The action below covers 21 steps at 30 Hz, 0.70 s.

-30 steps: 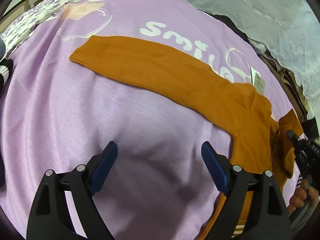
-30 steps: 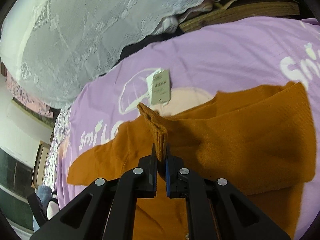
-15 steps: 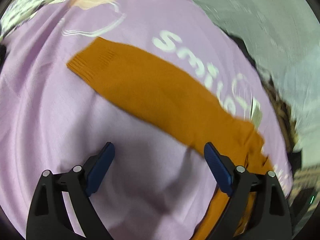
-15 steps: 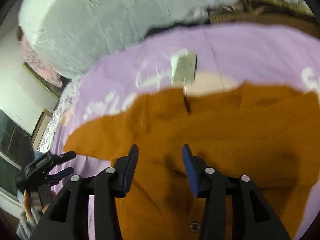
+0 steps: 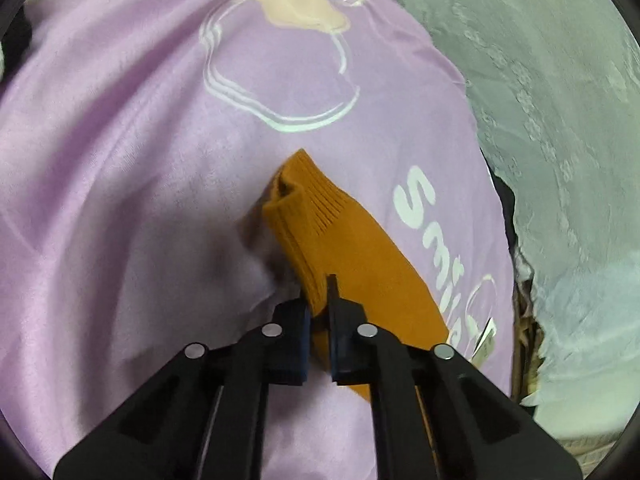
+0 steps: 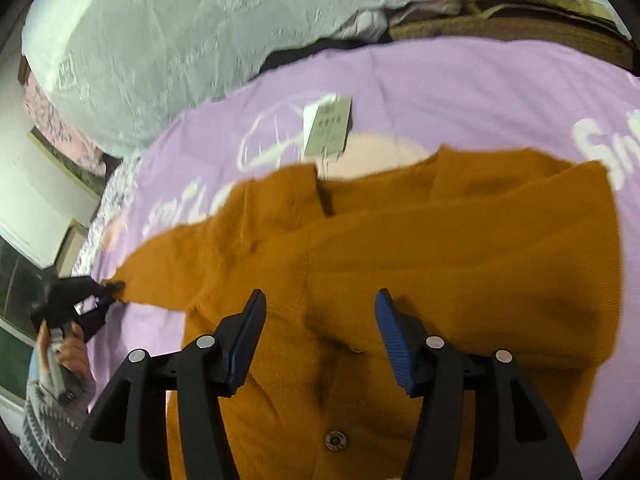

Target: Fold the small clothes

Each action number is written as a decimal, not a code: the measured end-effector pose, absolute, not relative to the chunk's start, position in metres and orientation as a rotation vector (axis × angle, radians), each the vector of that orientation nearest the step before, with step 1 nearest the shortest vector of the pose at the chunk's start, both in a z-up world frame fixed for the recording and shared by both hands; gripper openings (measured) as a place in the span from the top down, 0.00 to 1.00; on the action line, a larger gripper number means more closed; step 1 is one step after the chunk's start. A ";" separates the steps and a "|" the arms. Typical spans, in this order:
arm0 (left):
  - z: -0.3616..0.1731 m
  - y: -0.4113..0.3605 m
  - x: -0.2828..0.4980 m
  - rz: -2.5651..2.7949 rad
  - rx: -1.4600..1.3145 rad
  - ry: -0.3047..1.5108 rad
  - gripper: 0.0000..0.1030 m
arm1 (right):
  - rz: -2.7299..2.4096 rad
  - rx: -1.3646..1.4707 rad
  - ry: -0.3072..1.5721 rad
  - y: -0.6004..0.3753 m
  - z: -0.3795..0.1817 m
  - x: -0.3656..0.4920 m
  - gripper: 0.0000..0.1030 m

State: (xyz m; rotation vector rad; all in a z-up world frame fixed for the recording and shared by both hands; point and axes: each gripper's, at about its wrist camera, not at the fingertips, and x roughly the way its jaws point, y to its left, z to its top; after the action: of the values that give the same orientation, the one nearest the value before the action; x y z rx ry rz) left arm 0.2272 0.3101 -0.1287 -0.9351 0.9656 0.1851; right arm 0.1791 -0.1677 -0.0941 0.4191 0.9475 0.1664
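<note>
An orange knit cardigan (image 6: pixel 400 248) lies on a purple sheet (image 6: pixel 460 92), one sleeve folded across its body. My left gripper (image 5: pixel 318 300) is shut on the ribbed cuff of the other sleeve (image 5: pixel 316 216), which stretches away to the left. The same gripper shows at the left of the right wrist view (image 6: pixel 104 296), pinching the cuff. My right gripper (image 6: pixel 320 320) is open and empty just above the cardigan's front, near a metal snap button (image 6: pixel 335 439). A paper hang tag (image 6: pixel 326 130) lies at the collar.
The purple sheet (image 5: pixel 120 160) carries white "Smile" lettering and line drawings. A white lace cover (image 6: pixel 160 40) drapes along the back, also in the left wrist view (image 5: pixel 560 120). Brown folded fabric (image 6: pixel 520 16) sits at the back right. The person's hand (image 6: pixel 64 352) is at far left.
My left gripper moved to the sleeve's cuff and shut on it. My right gripper let go of the collar fold, opened, and now hovers over the cardigan's front.
</note>
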 end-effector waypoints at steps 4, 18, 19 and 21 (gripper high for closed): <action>-0.098 0.293 0.221 0.178 -0.763 0.928 0.96 | 0.151 0.433 0.960 -0.179 -0.093 0.172 0.44; -0.039 0.156 0.227 -0.023 -0.383 0.941 0.96 | 0.142 0.577 0.969 -0.214 -0.100 0.125 0.41; -0.038 0.146 0.227 -0.039 -0.368 0.943 0.96 | 0.140 0.582 0.965 -0.216 -0.099 0.122 0.41; -0.036 0.125 0.227 -0.073 -0.340 0.948 0.96 | 0.139 0.588 0.959 -0.221 -0.098 0.116 0.41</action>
State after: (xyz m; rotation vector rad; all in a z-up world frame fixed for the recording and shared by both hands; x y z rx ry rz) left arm 0.2271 0.1246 -0.0356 -0.3403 0.9480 -0.0732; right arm 0.1163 -0.2210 -0.0978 0.5877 0.9594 0.1389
